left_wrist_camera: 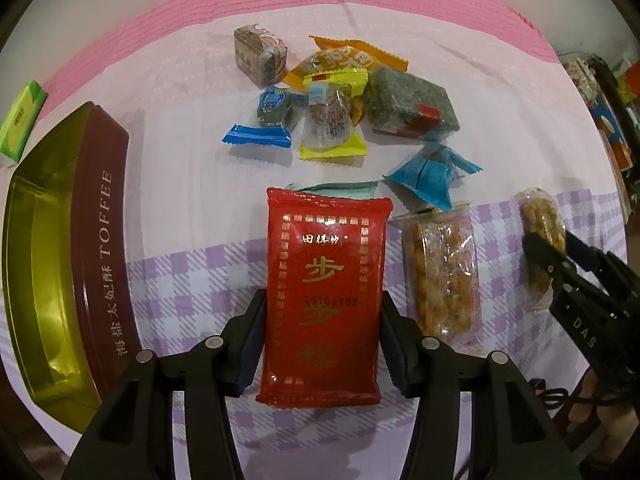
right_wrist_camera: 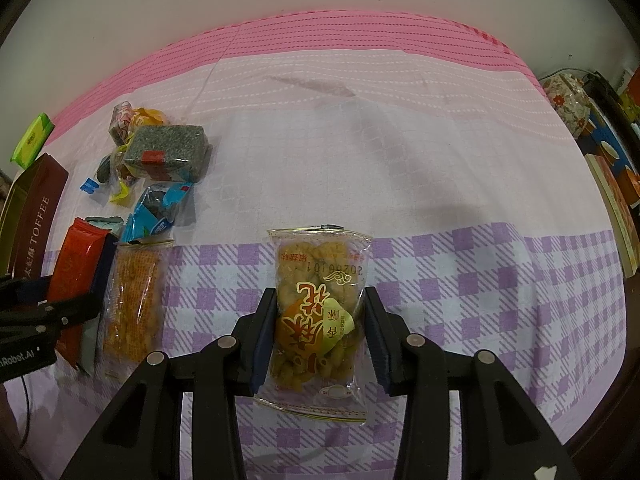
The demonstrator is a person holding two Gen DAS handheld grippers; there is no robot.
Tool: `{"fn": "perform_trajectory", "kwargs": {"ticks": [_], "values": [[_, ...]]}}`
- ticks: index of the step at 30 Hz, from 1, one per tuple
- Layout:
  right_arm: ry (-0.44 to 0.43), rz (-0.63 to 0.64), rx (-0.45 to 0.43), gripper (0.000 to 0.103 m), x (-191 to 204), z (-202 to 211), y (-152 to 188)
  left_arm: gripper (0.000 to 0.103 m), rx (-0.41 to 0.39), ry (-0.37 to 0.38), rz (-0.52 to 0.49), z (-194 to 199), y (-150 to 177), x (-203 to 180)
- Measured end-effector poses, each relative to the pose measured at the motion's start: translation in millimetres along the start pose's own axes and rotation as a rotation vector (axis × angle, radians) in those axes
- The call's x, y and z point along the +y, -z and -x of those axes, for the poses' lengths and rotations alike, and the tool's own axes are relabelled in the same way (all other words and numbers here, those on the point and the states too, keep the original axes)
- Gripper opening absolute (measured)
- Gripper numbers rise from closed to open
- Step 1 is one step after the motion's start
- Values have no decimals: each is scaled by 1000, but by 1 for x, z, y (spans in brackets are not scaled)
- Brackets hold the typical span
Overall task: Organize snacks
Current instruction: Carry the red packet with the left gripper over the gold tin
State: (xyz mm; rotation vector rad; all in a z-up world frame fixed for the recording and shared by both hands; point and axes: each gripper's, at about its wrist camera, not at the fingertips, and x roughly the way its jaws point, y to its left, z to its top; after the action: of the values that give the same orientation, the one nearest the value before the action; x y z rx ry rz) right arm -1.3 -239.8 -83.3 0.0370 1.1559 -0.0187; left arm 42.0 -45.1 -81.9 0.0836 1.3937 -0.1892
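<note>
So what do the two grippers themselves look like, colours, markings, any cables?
Both are matte black plastic. The left gripper and the right gripper each have angular, triangular-cutout linkage arms with round silver pivot pins, and fingers faced with dark blue pads. White lettering marks their sides, partly cut off. A thin dark cable trails beside the left one.

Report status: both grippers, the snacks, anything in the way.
Left gripper clamped on red packet. Right gripper clamped on clear fried-snack packet. Toffee tin open at left, nothing blocking it. Loose candies still piled beyond.
</note>
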Motion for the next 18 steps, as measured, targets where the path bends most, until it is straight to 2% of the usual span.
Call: {"fn": "perform_trajectory", "kwargs": {"ticks": [4,6,18], "values": [[1,0,0,40,0,0,0,50,-18,5,-6,8,-1,3],[2,0,0,40,0,0,0,46,-27,-1,-15,11,-1,3],[9,7,1,40,1,-1,1,44,-51,15,-3,25,-1,18]]}}
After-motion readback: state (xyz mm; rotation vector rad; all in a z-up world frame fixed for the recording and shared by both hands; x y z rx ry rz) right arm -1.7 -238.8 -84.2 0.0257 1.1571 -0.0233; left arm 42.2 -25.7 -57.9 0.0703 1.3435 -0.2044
